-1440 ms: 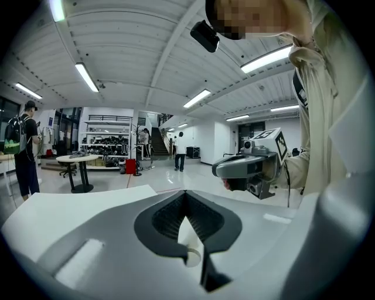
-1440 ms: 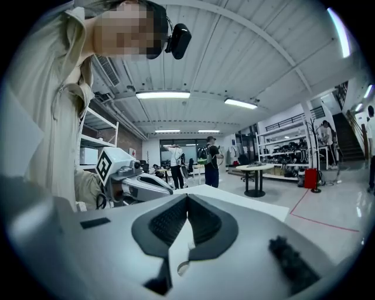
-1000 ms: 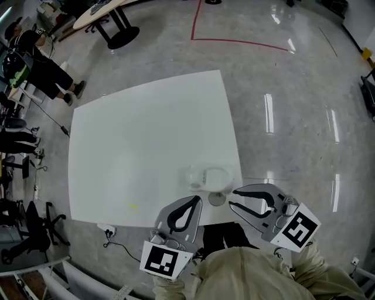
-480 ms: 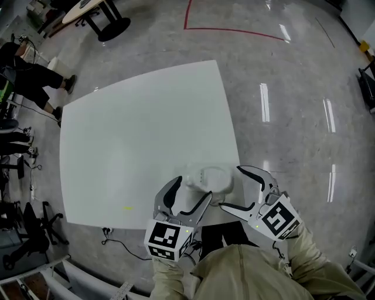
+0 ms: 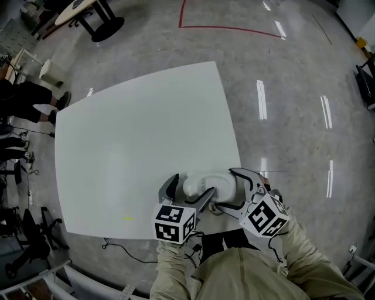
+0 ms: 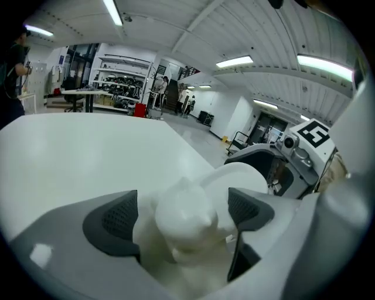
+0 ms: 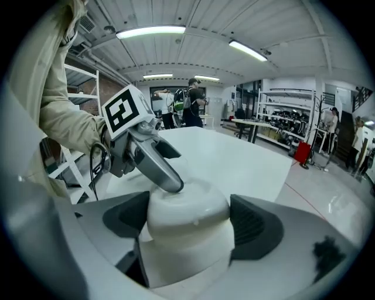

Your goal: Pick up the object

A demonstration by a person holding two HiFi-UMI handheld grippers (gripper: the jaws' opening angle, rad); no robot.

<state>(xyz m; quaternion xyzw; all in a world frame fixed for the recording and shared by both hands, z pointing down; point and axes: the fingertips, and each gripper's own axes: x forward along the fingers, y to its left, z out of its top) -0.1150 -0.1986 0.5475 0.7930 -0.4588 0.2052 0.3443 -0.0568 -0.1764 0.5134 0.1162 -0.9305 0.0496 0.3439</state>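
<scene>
A white, rounded moulded object (image 5: 206, 182) lies near the front right edge of the white table (image 5: 135, 135). My left gripper (image 5: 188, 190) straddles its left end, a knobbly lump (image 6: 183, 215), and its jaws are opening with small gaps at both dark pads. My right gripper (image 5: 228, 188) straddles the right end, a smooth domed part (image 7: 187, 218), and its jaws are opening too, the pads close beside the dome. One jaw of the left gripper (image 7: 153, 167) rests on top of the dome. The object's underside is hidden.
The table's front edge runs just under both grippers. A small yellow mark (image 5: 128, 218) lies on the table at front left. People (image 5: 23, 99) and office chairs stand at the left, and a black-legged table (image 5: 94, 14) at the top. A cable (image 5: 120, 251) trails on the floor.
Both grippers have moved forward from the table's edge onto the white object. Their jaws, shut before, now stand wide on either side of it.
</scene>
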